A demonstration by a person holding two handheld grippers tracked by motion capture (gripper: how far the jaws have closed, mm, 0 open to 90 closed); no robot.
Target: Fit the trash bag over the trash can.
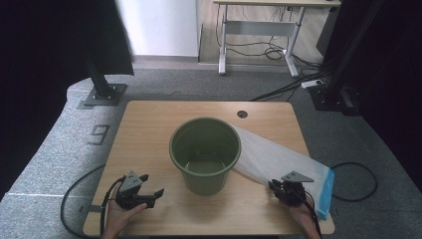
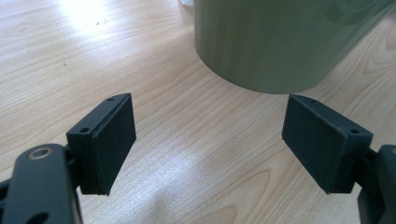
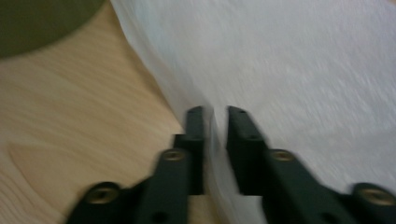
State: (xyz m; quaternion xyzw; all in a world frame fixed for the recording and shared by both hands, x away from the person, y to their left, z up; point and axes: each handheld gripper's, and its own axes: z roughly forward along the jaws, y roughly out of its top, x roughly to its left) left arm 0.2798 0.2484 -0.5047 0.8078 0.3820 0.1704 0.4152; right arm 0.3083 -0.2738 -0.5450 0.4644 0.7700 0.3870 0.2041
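A dark green plastic bucket (image 1: 205, 154) stands upright and empty in the middle of the wooden table (image 1: 149, 124). A white translucent bag (image 1: 278, 159) with a blue end (image 1: 326, 191) lies flat to its right, one corner reaching behind the bucket. My right gripper (image 1: 276, 186) rests at the bag's near edge. In the right gripper view its jaws (image 3: 215, 112) stand a narrow gap apart, with a raised fold of the bag (image 3: 303, 70) between them. My left gripper (image 1: 152, 184) lies at the front left, open and empty (image 2: 210, 140), pointing at the bucket's base (image 2: 275, 42).
A round cable hole (image 1: 242, 114) sits near the table's far edge. Black frame posts (image 1: 102, 89) stand on the grey carpet at both far sides. Another desk (image 1: 259, 30) and loose cables (image 1: 278, 89) lie beyond. Bare wood lies left of the bucket.
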